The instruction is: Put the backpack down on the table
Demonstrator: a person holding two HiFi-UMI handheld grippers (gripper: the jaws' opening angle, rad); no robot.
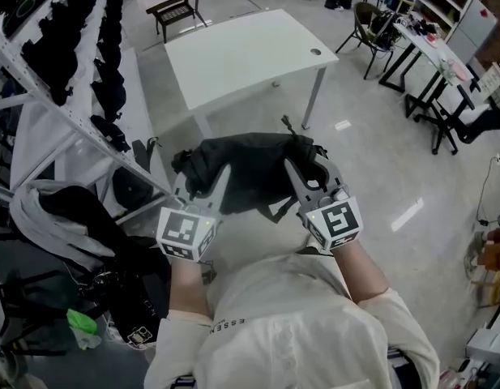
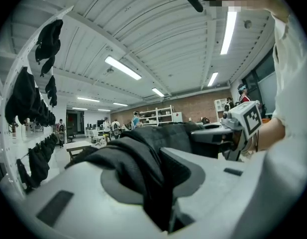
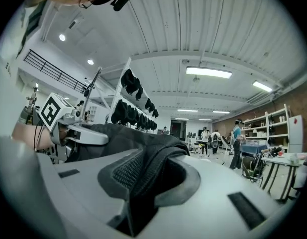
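Note:
A black backpack [image 1: 250, 168] hangs in the air in front of me, held between both grippers, short of the white table [image 1: 241, 51]. My left gripper [image 1: 202, 186] is shut on a fold of its fabric at the left side; black cloth [image 2: 143, 168] fills the gap between its jaws. At the pack's right side my right gripper [image 1: 306, 175] is shut on another fold, and the fabric [image 3: 148, 178] bulges up between the pads. Each gripper shows in the other's view, with the pack stretched between them.
A metal rack [image 1: 63, 112] hung with dark bags runs along the left, close to my left gripper. A small bench [image 1: 177, 10] stands beyond the table. Desks and chairs [image 1: 412, 47] crowd the right side. Open floor [image 1: 379, 168] lies between me and the table.

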